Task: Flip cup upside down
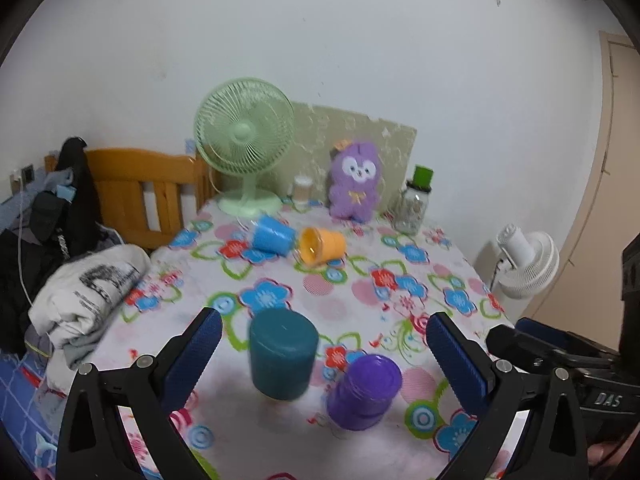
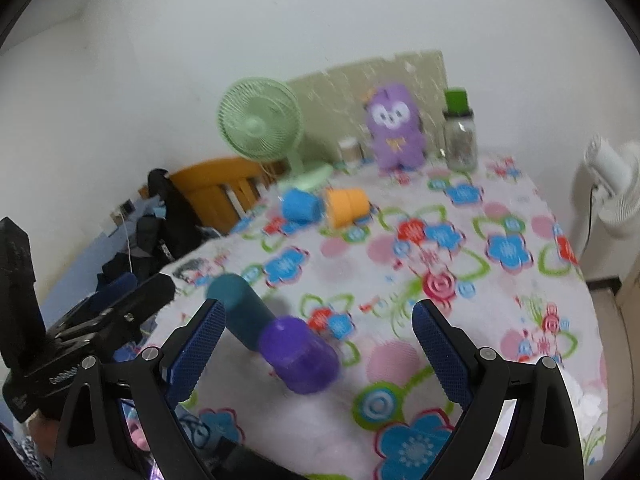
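A teal cup point(image 1: 282, 354) and a purple cup point(image 1: 365, 390) stand upside down, side by side, on the flowered tablecloth point(image 1: 352, 292). A blue cup point(image 1: 272, 235) and an orange cup point(image 1: 321, 245) lie on their sides farther back. My left gripper point(image 1: 323, 344) is open and empty, its jaws on either side of the two near cups. My right gripper point(image 2: 318, 334) is open and empty, with the purple cup point(image 2: 298, 354) and teal cup point(image 2: 242, 310) between its jaws. The blue cup point(image 2: 301, 206) and orange cup point(image 2: 346, 206) lie beyond.
At the back stand a green fan point(image 1: 245, 144), a purple plush toy point(image 1: 355, 180), a glass jar with a green lid point(image 1: 414, 204) and a small jar point(image 1: 302, 189). Folded clothes point(image 1: 86, 300) lie at the left edge. A white fan point(image 1: 526, 260) stands to the right.
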